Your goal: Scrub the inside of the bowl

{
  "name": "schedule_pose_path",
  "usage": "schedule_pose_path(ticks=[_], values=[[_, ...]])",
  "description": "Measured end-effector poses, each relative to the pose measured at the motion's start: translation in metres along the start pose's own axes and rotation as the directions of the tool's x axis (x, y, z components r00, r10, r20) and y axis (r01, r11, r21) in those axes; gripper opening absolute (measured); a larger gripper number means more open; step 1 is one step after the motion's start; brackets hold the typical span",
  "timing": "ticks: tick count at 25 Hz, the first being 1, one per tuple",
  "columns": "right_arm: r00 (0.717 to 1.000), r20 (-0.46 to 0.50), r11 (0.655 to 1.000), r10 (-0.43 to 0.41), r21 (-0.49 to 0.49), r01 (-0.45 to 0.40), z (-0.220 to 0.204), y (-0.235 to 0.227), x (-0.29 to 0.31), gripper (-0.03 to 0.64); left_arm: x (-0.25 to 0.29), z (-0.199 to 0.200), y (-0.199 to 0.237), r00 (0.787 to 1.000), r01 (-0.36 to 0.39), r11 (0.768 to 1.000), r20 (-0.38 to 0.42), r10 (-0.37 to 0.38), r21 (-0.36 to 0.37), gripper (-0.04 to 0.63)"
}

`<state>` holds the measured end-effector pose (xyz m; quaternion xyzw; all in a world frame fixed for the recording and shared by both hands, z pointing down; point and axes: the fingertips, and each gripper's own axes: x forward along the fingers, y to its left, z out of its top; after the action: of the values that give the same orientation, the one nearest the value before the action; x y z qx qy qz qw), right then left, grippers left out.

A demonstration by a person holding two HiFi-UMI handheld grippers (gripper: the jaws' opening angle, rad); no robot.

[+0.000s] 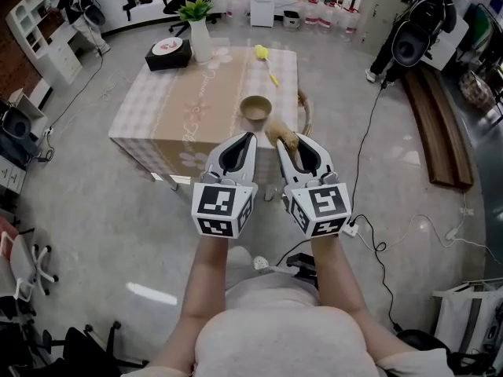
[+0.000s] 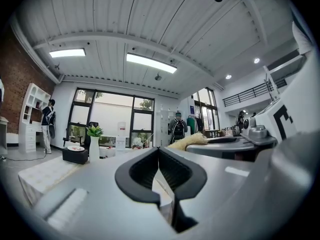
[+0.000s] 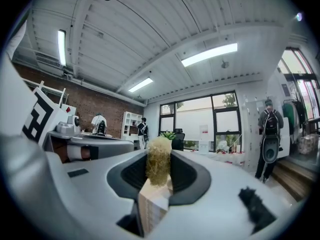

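Observation:
A small tan bowl (image 1: pixel 255 108) stands upright on the checkered table (image 1: pixel 157 108), near its front right part. My right gripper (image 1: pixel 283 142) is shut on a yellowish fibrous scrubber (image 1: pixel 280 135), whose tuft sticks up between the jaws in the right gripper view (image 3: pixel 159 160). My left gripper (image 1: pixel 249 137) is shut with nothing in it; in the left gripper view its jaws meet (image 2: pixel 159 151). Both grippers hang side by side over the table's near edge, short of the bowl. The scrubber (image 2: pixel 192 140) also shows at the right of the left gripper view.
On the table lie a yellow brush (image 1: pixel 264 58), a black box (image 1: pixel 167 54) and a white vase with a plant (image 1: pixel 200 31). A curved wooden piece (image 1: pixel 306 113) stands at the table's right edge. Cables (image 1: pixel 369 234) run over the floor. A person (image 1: pixel 415 30) stands far right.

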<state>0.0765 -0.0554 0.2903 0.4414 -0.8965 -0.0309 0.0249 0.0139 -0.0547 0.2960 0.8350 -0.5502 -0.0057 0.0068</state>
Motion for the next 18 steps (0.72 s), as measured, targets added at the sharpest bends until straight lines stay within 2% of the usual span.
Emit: schedule_pose_path(ticks=[5, 13, 18], values=[[1.000, -0.013, 1.000, 0.004, 0.008, -0.004, -0.009, -0.003, 0.016, 0.103, 0.013, -0.008, 0.008, 1.000, 0.018, 1.000, -0.027, -0.017, 0.018, 0.053], [0.999, -0.028, 0.999, -0.021, 0.023, 0.021, -0.018, -0.028, 0.047, 0.103, 0.048, -0.021, 0.025, 0.996, 0.066, 0.998, -0.061, -0.066, -0.012, 0.106], [0.999, -0.043, 0.999, -0.028, 0.021, 0.029, -0.024, -0.042, 0.075, 0.103, 0.073, -0.033, 0.044, 0.992, 0.081, 0.996, -0.099, -0.084, -0.028, 0.096]])
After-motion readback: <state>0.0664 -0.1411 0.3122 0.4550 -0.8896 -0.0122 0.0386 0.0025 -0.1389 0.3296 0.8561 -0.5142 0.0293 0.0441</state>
